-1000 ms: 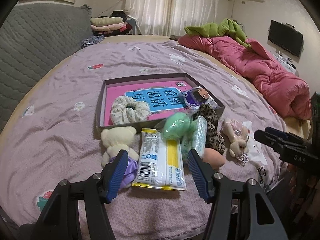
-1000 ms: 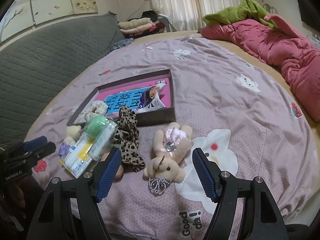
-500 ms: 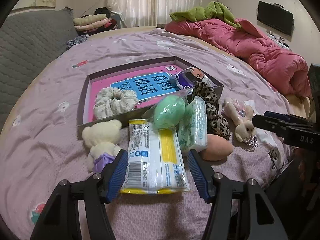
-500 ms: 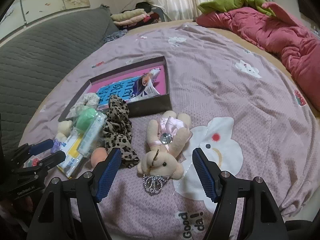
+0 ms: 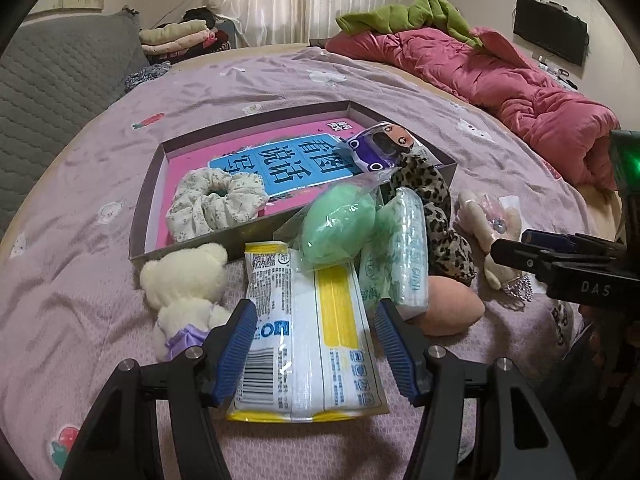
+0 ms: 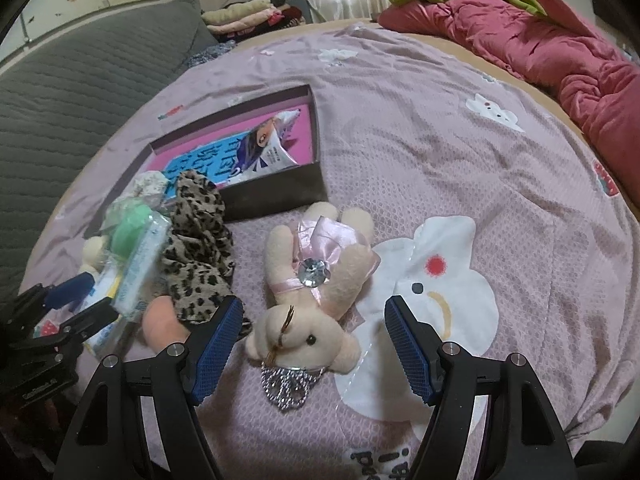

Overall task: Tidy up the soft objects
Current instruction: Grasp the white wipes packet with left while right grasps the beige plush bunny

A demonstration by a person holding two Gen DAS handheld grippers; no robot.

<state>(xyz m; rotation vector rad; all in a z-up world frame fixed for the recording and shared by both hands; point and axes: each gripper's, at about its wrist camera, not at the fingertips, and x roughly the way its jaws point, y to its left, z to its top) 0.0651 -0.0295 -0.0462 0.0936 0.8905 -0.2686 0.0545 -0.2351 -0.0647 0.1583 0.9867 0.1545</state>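
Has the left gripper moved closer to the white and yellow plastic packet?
Yes. The left gripper has come down and forward: its blue fingers now flank the packet, which fills more of the view.

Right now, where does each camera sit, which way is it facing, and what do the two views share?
Left wrist: on the left gripper, angled down at the tissue pack; own open fingers show.
Right wrist: on the right gripper, angled down at the pink bear; own open fingers show.
Shared: box, leopard scrunchie, each other's gripper.
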